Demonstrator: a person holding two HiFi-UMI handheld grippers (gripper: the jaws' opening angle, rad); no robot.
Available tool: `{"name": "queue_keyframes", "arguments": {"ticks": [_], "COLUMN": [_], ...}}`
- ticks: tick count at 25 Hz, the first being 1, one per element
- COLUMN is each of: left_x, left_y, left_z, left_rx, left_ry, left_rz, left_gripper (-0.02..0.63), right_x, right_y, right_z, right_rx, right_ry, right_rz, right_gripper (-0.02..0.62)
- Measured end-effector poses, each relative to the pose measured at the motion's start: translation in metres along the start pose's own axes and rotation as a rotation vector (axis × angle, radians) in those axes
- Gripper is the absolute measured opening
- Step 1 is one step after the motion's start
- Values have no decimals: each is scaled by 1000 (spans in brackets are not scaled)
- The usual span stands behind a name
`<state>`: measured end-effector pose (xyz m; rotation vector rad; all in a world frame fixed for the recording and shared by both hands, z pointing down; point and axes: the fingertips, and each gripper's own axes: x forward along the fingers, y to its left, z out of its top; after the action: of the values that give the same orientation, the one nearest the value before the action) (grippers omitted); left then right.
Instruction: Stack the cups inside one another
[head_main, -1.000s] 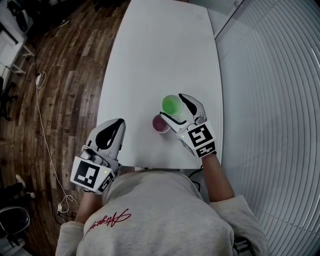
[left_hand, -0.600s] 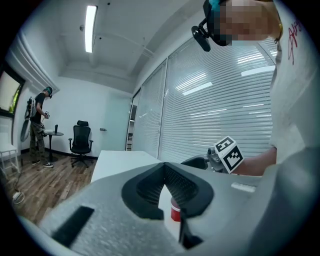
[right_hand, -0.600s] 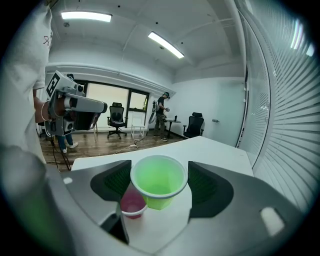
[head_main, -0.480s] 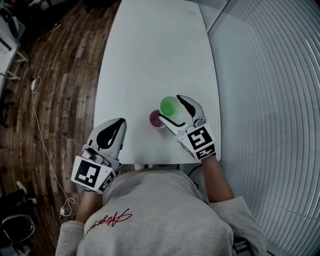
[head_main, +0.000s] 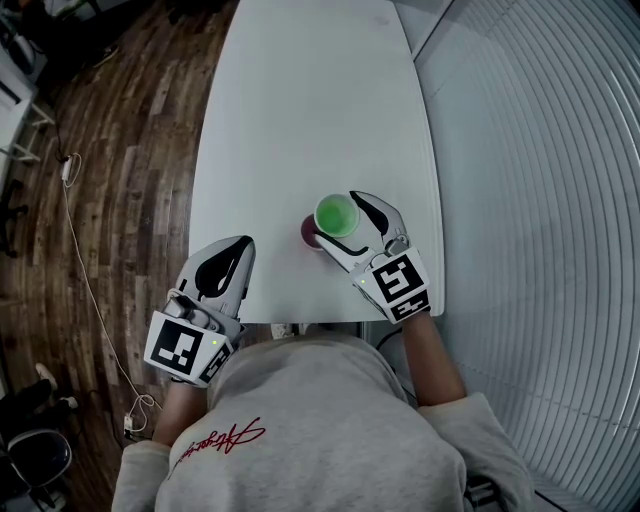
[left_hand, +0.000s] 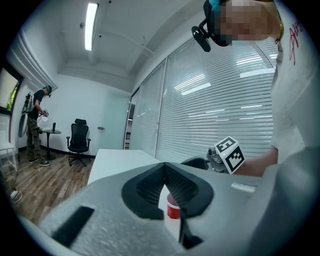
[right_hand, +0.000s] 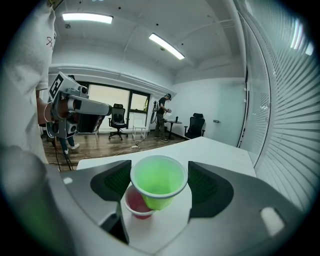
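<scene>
1. The right gripper (head_main: 348, 226) pinches the green cup (head_main: 337, 213) by its rim, one jaw on each side, and carries it slightly tilted in the air.
2. The red cup (head_main: 310, 232) stands upright on the white table (head_main: 300, 120), near the front edge. The green cup hangs just above it and a little to its right, so the two only partly overlap. The bottom of the green cup is not yet inside the red one.
3. The left gripper (left_hand: 164, 166) has its jaws pressed together with nothing between them. It hovers at the near left edge of the table, well apart from both cups.
4. I judge the task as about half done: one cup is picked up and brought to the other.
5. What is left is to centre the green cup over the red cup, lower it inside and open the jaws.
</scene>
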<state>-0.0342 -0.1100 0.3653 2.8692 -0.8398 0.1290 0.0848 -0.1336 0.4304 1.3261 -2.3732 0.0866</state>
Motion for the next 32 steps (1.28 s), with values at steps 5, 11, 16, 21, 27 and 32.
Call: {"name": "queue_keyframes", "arguments": {"ticks": [5, 11, 16, 21, 27, 32], "left_x": [-3, -5, -2, -2, -5, -6], "left_y": [0, 0, 2, 2, 2, 2], "left_z": [-2, -3, -3, -4, -3, -5], "left_rx": [-1, -3, -3, -2, 2, 4], "left_ry": [1, 1, 3, 2, 4, 10], "left_rz": [-2, 1, 1, 7, 9, 12], "left_gripper": [-5, -5, -5, -5, -5, -5], "right_x": [1, 1, 4, 6, 9, 12], "right_y": [7, 10, 11, 13, 18, 20], "right_z": [-4, -3, -3, -4, -11, -21], "right_rx": [6, 6, 2, 0, 8, 21], "right_ry": [-2, -5, -10, -12, 3, 14], "right_rz": [7, 13, 23, 36, 48, 55], "right_gripper": [356, 356, 356, 356, 356, 356]}}
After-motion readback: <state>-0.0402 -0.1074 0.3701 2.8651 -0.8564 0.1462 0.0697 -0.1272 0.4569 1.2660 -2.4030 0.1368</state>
